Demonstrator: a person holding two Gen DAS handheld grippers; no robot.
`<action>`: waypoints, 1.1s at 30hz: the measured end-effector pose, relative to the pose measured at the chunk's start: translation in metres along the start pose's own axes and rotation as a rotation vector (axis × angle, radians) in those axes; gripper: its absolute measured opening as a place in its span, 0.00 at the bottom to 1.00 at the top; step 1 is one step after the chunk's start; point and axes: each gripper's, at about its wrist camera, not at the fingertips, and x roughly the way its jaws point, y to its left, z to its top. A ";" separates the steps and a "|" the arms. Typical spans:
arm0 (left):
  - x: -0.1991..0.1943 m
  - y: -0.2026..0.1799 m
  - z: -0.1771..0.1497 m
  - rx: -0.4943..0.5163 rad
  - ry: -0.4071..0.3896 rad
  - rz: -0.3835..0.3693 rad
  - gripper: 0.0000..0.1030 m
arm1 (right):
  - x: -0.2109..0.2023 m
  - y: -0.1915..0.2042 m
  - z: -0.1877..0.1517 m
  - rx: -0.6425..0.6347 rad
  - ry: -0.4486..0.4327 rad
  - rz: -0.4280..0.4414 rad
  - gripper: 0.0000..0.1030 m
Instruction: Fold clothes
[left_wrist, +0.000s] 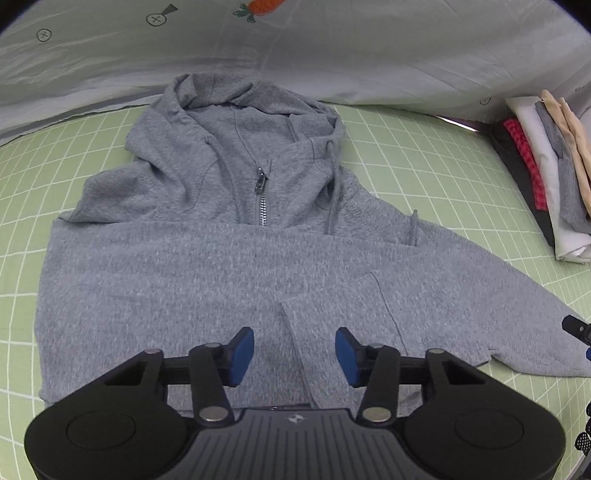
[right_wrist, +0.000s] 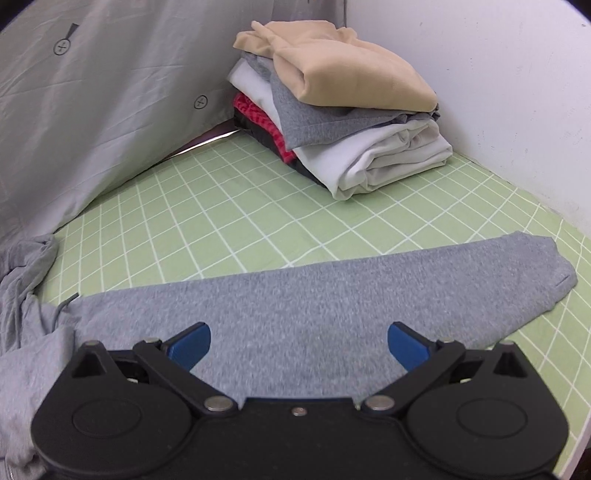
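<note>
A grey zip hoodie (left_wrist: 207, 266) lies face up on the green checked mat (left_wrist: 424, 158), hood toward the back. One sleeve is folded across its chest, its cuff (left_wrist: 295, 317) near the middle. My left gripper (left_wrist: 294, 354) hovers open over the hoodie's lower front, blue pads apart, nothing between them. The other sleeve (right_wrist: 332, 291) stretches out to the right, cuff (right_wrist: 554, 273) at its far end. My right gripper (right_wrist: 299, 345) stands wide open above that sleeve's middle, holding nothing. A bit of the right gripper (left_wrist: 578, 328) shows at the left wrist view's right edge.
A stack of folded clothes (right_wrist: 343, 110), tan on top, then grey, white and red-black, sits in the back right corner (left_wrist: 546, 173). A grey sheet with printed marks (left_wrist: 295, 48) hangs behind the mat. A white wall (right_wrist: 517, 92) bounds the right side.
</note>
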 end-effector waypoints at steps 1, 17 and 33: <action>0.005 -0.001 0.001 0.004 0.014 -0.016 0.42 | 0.006 0.001 0.003 -0.003 0.009 -0.010 1.00; -0.005 0.012 0.014 -0.030 -0.034 -0.030 0.07 | 0.029 0.017 -0.013 -0.088 0.086 -0.029 1.00; -0.031 0.121 0.016 -0.236 -0.032 0.306 0.16 | 0.034 0.030 -0.019 -0.135 0.121 0.028 1.00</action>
